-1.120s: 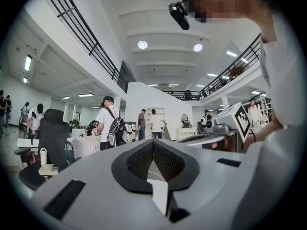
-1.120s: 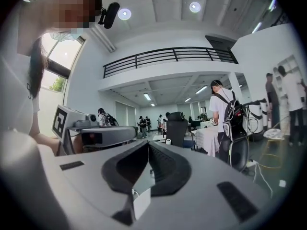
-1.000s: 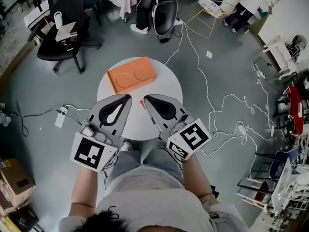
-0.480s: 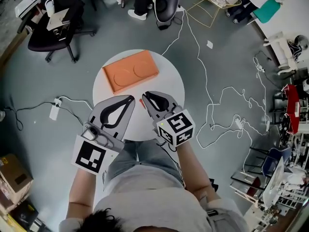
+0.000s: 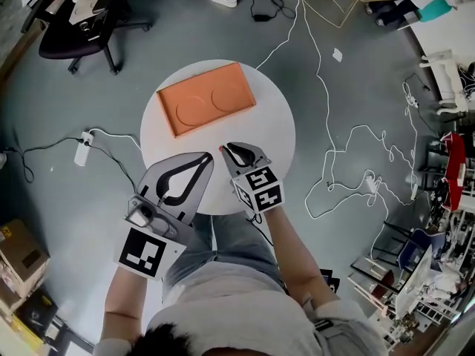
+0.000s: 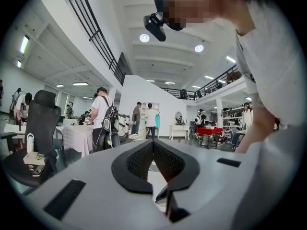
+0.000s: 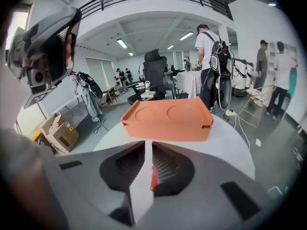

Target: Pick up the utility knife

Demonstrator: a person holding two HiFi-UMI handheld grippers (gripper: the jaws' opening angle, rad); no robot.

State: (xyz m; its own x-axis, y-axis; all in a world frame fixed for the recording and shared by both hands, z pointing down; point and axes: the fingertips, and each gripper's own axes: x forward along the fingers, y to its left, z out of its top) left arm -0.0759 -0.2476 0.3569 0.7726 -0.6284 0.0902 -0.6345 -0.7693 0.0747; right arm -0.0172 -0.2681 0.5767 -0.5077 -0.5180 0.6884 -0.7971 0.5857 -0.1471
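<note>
The utility knife shows only as a small red piece (image 5: 220,149) on the round white table (image 5: 271,128), touching the left side of my right gripper's tip. In the right gripper view a red strip of the knife (image 7: 153,176) shows in the hollow between the jaws, low against the right one. My right gripper (image 5: 225,147) (image 7: 148,145) tilts steeply down over it, jaws a narrow gap apart. My left gripper (image 5: 208,156) (image 6: 153,142) hovers beside it to the left, shut and empty. Most of the knife is hidden.
An orange rectangular box (image 5: 206,99) (image 7: 168,119) lies on the far half of the table. White cables (image 5: 326,147) and a power strip (image 5: 82,154) run over the grey floor. An office chair (image 5: 74,21) stands far left; people stand in the room beyond.
My right gripper has come forward and tipped down onto the spot where the knife lies. The left gripper has stayed roughly in place.
</note>
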